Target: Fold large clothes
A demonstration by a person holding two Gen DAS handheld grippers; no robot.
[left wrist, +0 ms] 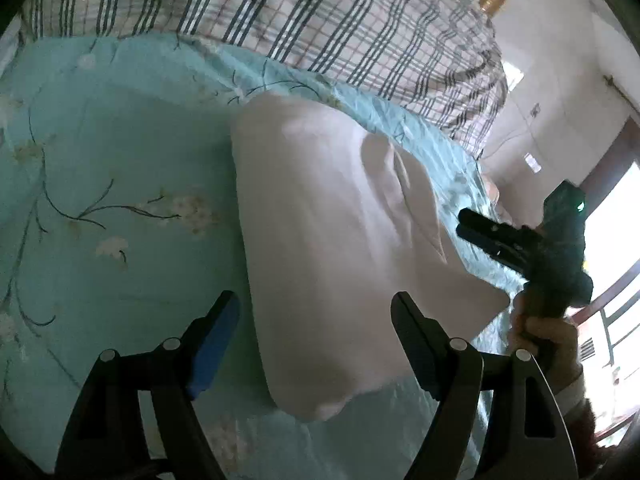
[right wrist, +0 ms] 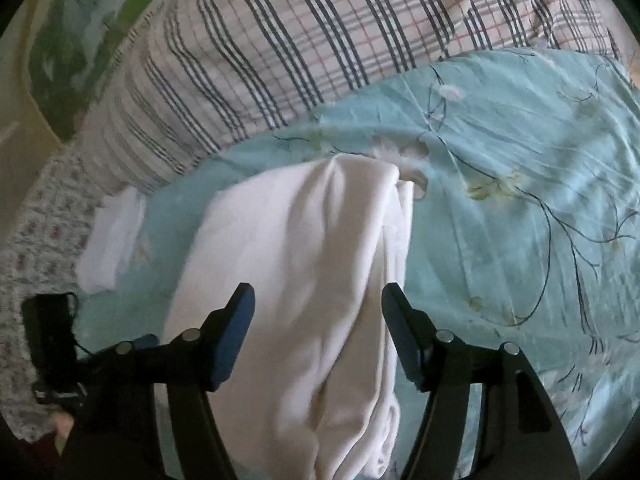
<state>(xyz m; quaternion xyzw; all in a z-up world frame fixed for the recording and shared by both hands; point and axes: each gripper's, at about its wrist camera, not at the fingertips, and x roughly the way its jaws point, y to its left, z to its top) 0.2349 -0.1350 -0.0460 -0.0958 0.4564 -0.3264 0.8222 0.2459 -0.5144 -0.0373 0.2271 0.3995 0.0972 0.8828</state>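
A white garment (left wrist: 336,240) lies folded into a long stack on the light blue floral bedsheet (left wrist: 120,160). My left gripper (left wrist: 316,312) is open and empty, hovering over the garment's near end. The right gripper (left wrist: 466,222) shows at the right edge of the left wrist view, held in a hand, just off the garment's right side. In the right wrist view the garment (right wrist: 300,260) runs lengthwise between the fingers of my right gripper (right wrist: 318,300), which is open and empty above it. The stacked layers show along its right edge.
A plaid quilt (right wrist: 300,52) is bunched along the far side of the bed. A smaller white folded cloth (right wrist: 114,236) lies left of the garment. A black device with a cord (right wrist: 50,336) sits at the left edge. A wall and window (left wrist: 624,216) are at the right.
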